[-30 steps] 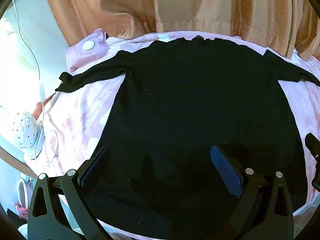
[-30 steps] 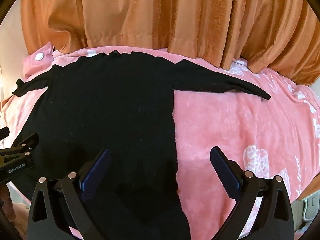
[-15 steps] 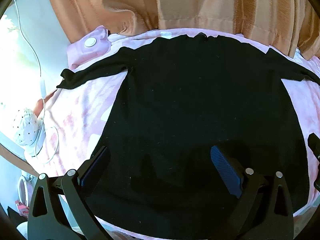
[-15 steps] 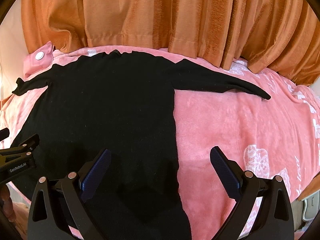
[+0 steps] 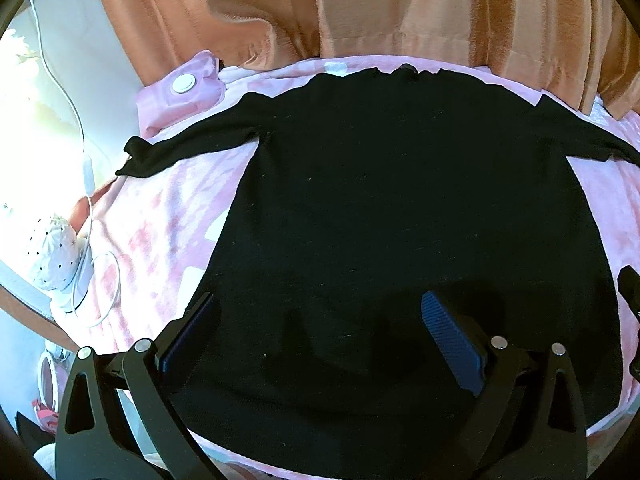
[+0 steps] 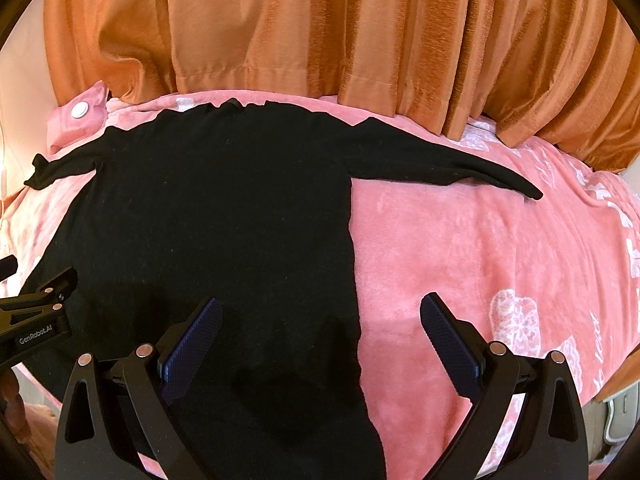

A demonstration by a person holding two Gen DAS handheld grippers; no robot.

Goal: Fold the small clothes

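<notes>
A black long-sleeved top [image 5: 400, 200] lies spread flat on a pink blanket [image 5: 160, 232], neck toward the curtain, both sleeves stretched out sideways. My left gripper [image 5: 320, 332] hovers open over the top's lower left part, holding nothing. In the right wrist view the same top [image 6: 208, 216] fills the left half, its right sleeve [image 6: 448, 164] reaching across the blanket [image 6: 480, 264]. My right gripper [image 6: 320, 332] stands open above the top's right side edge, empty. The left gripper's body [image 6: 36, 320] shows at the left edge of that view.
Orange curtains [image 6: 320, 32] hang along the far side of the bed. A pink pouch with a white button [image 5: 184, 84] lies at the far left corner. A white cable [image 5: 86, 168] and a dotted white object [image 5: 52, 256] sit at the left bed edge.
Both grippers have drawn slightly back and up from the top, so a little more of its hem shows. The top has not moved and both stay open.
</notes>
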